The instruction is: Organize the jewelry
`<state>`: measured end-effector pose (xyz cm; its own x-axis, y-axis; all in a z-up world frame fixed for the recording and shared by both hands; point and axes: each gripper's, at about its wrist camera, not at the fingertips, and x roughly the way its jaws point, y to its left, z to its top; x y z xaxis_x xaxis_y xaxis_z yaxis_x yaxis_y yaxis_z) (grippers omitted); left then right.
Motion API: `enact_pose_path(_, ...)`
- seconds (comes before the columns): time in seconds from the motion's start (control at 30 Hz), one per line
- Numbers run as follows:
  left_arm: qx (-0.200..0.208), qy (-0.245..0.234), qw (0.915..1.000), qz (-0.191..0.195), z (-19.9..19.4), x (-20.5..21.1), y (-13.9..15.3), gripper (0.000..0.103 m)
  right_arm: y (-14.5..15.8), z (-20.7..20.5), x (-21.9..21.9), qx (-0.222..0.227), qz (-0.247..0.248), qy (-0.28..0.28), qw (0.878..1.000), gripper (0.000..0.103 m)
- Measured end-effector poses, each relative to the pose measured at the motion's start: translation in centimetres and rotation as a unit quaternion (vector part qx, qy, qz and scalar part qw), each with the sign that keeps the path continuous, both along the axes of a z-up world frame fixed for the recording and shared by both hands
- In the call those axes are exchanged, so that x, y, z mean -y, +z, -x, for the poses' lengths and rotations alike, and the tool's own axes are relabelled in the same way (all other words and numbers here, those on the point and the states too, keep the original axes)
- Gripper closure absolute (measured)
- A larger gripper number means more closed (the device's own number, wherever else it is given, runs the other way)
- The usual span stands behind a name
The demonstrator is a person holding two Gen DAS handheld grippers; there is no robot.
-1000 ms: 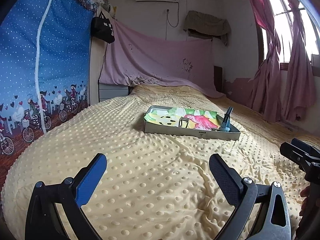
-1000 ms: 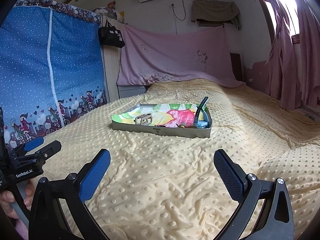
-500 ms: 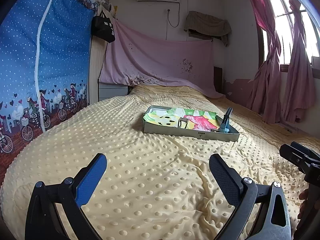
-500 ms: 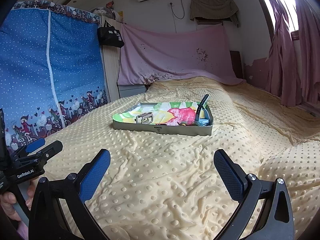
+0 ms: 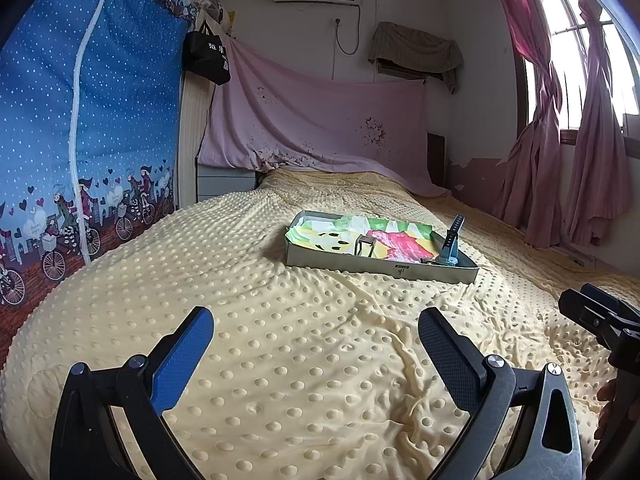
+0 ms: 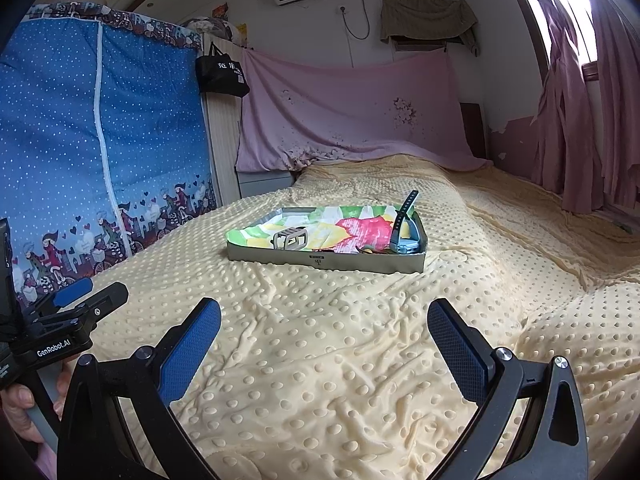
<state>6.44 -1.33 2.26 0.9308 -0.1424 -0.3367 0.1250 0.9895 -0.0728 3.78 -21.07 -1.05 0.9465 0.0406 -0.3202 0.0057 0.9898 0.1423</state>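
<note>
A shallow grey tray (image 5: 380, 269) (image 6: 328, 261) lined with a bright printed cloth sits in the middle of the bed. In it stand a metal bracelet (image 5: 365, 246) (image 6: 291, 238) and a blue watch (image 5: 450, 246) (image 6: 405, 229) with its strap sticking up; small dark items lie beside the watch. My left gripper (image 5: 316, 346) is open and empty, well short of the tray. My right gripper (image 6: 324, 340) is open and empty too, also short of the tray. Each gripper shows at the edge of the other's view.
The bed is covered by a dotted yellow blanket (image 5: 280, 320). A blue fabric wardrobe (image 5: 80, 140) stands on the left. A pink sheet (image 5: 320, 128) hangs behind the bed. Pink curtains (image 5: 568, 152) hang at the right.
Both grippers have tipped slightly, so the tray sits a little lower in both views. Both stay open and empty.
</note>
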Motion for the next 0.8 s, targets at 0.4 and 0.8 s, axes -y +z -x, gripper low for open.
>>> enact_pose_path(0.4, -0.003, -0.001, 1.0, 0.004, -0.01, 0.27, -0.1, 0.0, 0.04, 0.02, -0.02, 0.0, 0.0, 0.0, 1.0, 0.001)
enact_pose_path(0.8, -0.004, -0.001, 1.0, 0.004, 0.06, 0.34, -0.16, 0.0, 0.27, 0.13, -0.14, 0.003, -0.001, 0.001, 1.0, 0.001)
